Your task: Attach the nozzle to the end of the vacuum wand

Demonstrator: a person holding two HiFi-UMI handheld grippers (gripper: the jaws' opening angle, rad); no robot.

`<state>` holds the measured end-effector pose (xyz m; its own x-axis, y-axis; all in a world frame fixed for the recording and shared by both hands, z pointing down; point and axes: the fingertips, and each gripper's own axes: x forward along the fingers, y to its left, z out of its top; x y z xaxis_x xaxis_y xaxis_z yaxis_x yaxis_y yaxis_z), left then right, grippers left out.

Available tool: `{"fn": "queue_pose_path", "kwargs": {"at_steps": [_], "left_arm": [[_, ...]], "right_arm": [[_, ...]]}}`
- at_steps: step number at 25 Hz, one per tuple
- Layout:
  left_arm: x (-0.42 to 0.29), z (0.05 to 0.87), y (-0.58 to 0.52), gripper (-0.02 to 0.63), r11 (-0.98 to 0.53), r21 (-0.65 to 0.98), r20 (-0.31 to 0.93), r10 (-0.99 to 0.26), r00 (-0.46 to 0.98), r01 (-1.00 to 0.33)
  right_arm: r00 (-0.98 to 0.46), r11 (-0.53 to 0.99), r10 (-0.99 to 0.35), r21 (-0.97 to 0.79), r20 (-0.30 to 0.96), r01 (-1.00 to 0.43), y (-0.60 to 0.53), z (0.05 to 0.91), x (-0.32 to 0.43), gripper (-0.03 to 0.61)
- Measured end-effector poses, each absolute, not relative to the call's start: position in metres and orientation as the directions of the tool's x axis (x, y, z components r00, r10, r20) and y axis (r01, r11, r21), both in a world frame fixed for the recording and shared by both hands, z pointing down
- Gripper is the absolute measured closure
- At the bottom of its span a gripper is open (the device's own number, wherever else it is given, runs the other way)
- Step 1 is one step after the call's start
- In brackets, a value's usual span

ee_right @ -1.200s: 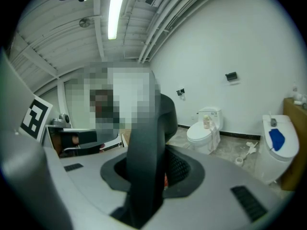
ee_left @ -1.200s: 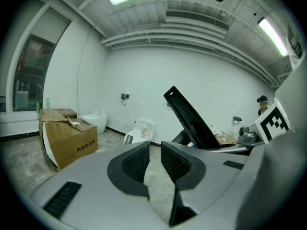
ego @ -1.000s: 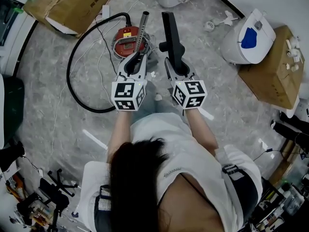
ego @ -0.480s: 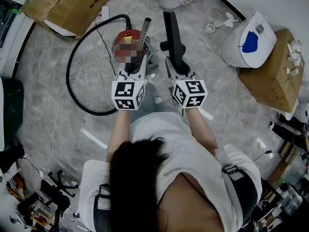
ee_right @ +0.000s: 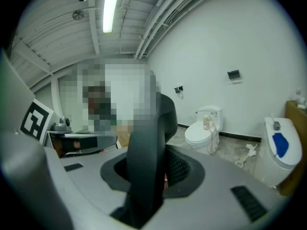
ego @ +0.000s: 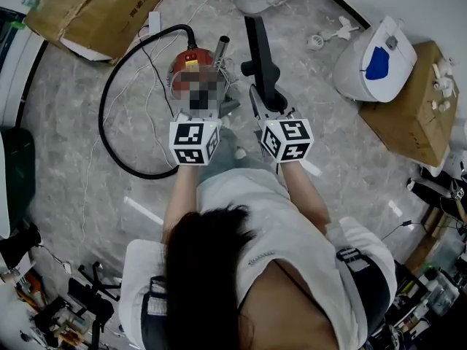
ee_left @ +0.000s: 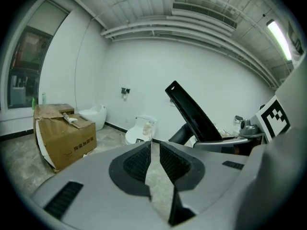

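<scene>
Nearest: the left tool [ee_left: 152,152] is hovering level with its partner. Its jaws are nearly together and have just been closing. Only a thin slit of floor is showing between the pads, so it is gripping nothing. The right tool [ee_right: 153,164] is clamping the black nozzle [ego: 257,46] by its thicker end, with the long narrow part pointing away from the person.

Further out: the metal wand [ego: 220,51] is sticking out past the left tool, just beside the nozzle. Its lower stretch is hiding under that tool, so it is probably lying free, though that is not certain. Beyond it the red vacuum cleaner [ego: 188,58] is sitting with its black hose [ego: 109,122] looping over the floor [ego: 350,159].

Step in hand, as judged: steadying the wand before joining. To do it well, the left tool needs opening wide enough for the tube and gripping near its open end to stop it swinging. The nozzle's socket end, seemingly the gripped one, then needs turning to face the wand. After that, line up both axes and push straight on.
</scene>
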<state>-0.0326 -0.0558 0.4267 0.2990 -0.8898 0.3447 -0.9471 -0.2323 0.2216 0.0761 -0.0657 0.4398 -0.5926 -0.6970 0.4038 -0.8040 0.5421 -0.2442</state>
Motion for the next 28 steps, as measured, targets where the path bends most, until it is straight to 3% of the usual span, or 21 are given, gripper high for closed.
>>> {"fn": "queue_pose_path", "kwargs": {"at_steps": [28], "left_arm": [[-0.06, 0.456, -0.143, 0.612, -0.33, 0.247, 0.407, -0.818, 0.406, -0.911]], "right_arm": [[-0.514, 0.456, -0.743, -0.238, 0.429, -0.858, -0.155, 0.442, 0.05, 0.454]]}}
